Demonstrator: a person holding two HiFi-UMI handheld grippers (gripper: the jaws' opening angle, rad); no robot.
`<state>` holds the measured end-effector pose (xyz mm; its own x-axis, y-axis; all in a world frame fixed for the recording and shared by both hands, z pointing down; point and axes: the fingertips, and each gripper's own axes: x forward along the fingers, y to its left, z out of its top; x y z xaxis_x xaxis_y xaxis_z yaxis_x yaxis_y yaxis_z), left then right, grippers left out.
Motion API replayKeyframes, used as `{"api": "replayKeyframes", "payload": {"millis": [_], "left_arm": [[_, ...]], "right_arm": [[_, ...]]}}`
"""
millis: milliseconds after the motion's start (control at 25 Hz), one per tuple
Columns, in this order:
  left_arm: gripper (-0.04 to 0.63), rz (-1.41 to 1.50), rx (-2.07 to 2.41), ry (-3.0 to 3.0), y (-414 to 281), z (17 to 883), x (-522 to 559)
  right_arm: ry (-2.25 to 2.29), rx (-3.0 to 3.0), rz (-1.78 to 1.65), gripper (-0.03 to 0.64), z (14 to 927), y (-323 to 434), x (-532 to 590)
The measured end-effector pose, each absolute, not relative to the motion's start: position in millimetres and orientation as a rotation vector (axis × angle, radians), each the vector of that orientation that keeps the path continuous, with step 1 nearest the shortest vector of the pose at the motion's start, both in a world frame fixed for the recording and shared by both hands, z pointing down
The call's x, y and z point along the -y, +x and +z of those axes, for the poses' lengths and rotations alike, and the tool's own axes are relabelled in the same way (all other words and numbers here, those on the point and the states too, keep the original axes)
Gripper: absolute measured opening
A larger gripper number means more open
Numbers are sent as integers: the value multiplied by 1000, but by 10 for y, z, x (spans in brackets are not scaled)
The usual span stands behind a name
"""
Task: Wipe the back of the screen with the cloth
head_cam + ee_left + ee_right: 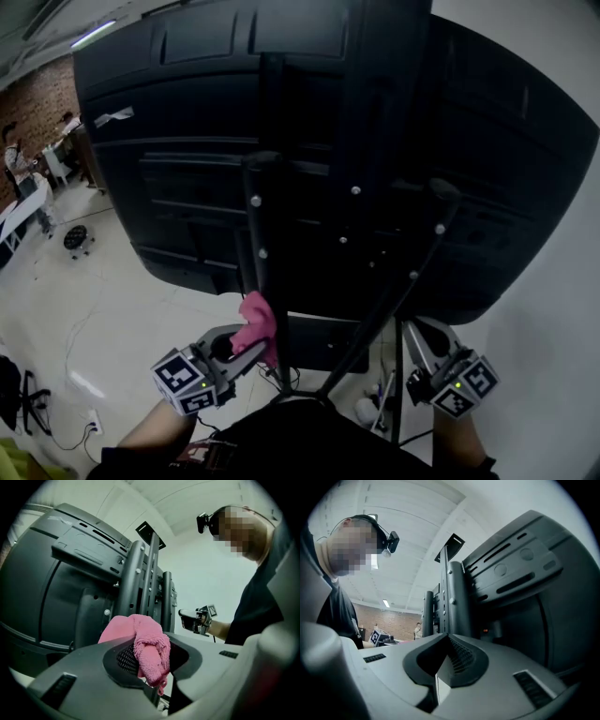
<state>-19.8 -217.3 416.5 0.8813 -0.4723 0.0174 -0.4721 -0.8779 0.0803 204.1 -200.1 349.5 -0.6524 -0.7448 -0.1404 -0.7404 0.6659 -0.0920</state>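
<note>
The left tongs (pixel 242 349) grip the pink cloth (pixel 258 323), bunched forward to reach the screen (pixel 187 141) back at 12 o'clock; the right tongs (pixel 424 345), clenched empty, hang at 4 o'clock.

Left gripper (pixel 246 347) low left, angled upward, fingers (pixel 84 667) clamped on pink cloth (pixel 258 323). Right gripper (pixel 422 336) low right, fingers pressed together, nothing between. 2 forearms extended forward.

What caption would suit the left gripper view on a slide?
Left gripper holding a pink cloth in its jaws, near the dark back of the screen.
</note>
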Motion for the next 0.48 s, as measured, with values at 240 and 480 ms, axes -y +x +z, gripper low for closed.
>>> {"api": "replayKeyframes", "payload": {"millis": [240, 480], "left_arm": [[97, -61, 499, 3123, 18, 3685, 2223], [97, -138, 469, 3293, 752, 2795, 2232]], "right_arm": [[-1487, -2610, 137, 3, 3075, 2217, 2130], [-1564, -2571, 359, 3, 2271, 2810, 2039]]}}
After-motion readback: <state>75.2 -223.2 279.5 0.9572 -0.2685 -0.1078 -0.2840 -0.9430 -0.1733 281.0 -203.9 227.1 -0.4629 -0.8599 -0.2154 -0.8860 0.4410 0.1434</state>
